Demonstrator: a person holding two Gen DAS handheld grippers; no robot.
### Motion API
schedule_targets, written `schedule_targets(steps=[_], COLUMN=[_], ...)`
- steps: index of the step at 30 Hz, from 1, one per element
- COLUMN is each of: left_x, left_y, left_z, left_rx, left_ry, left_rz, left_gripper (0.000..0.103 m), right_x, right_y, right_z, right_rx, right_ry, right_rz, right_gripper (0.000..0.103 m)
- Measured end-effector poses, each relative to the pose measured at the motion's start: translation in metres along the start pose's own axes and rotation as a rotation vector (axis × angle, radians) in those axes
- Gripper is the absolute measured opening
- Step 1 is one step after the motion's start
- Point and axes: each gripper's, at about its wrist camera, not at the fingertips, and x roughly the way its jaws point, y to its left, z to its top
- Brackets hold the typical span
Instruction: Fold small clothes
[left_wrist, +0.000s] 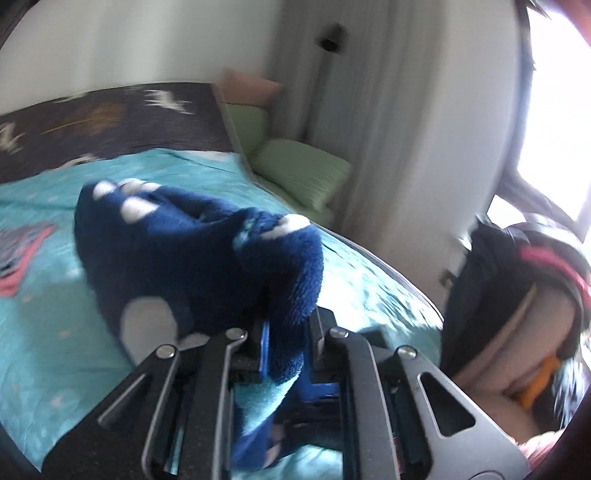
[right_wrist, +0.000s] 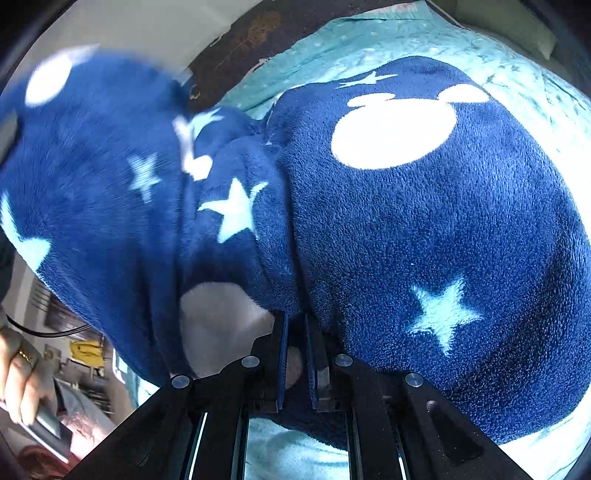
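Bedspread (left_wrist: 48, 295), teal w/ small stars, runs across my L view; a dark patterned headboard (left_wrist: 110, 122) is behind it, then green cushions (left_wrist: 299, 170) in the corner, a pale curtain (left_wrist: 399, 129), a bright window at far R. A person's head w/ a pink band (left_wrist: 546, 269) crowds the R edge of that view. Nothing blocks the bed itself, but the garment fills most of what I see.

L gripper (left_wrist: 286, 347) is pinched tight on a bunched fold of the navy fleece garment (left_wrist: 192, 251), which hangs lifted above the bedspread, blurred. R gripper (right_wrist: 295, 347) is also clamped on the fleece, pads nearly together on its edge.

Only the R view shows the rest of the garment spread on the bed w/ white stars and a mouse-head print, plus a hand (right_wrist: 22, 376) w/ a ring at lower L. Room and window show only in the L view.
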Motion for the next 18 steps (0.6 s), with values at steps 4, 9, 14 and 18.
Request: schedule_targets(steps=[4,9,14,18], left_x=[0.019,0.029,0.022,0.025], left_y=[-0.026,-0.023,-0.026,-0.029], left_z=[-0.018,-0.039,-0.045,-0.048], left_rx=[0.076,0.042,0.039,0.042], left_ry=[0.072,0.153,0.14,0.136], left_rz=[-0.057,-0.094,-0.1,-0.088], left_gripper=[0.015,0.015,0.015,0.015], right_x=[-0.026,-0.089,-0.114,-0.107], right_y=[-0.015,-0.048,-0.063,-0.041], right_z=[-0.004,-0.01,0.003,0.024], right_rx=[0.023,0.055,0.117,0.096], right_ry=[-0.026,-0.19,-0.2,-0.185], right_rz=[0.033,-0.093,0.023,0.151], right_gripper=[0.008,0.018,0.043,0.057])
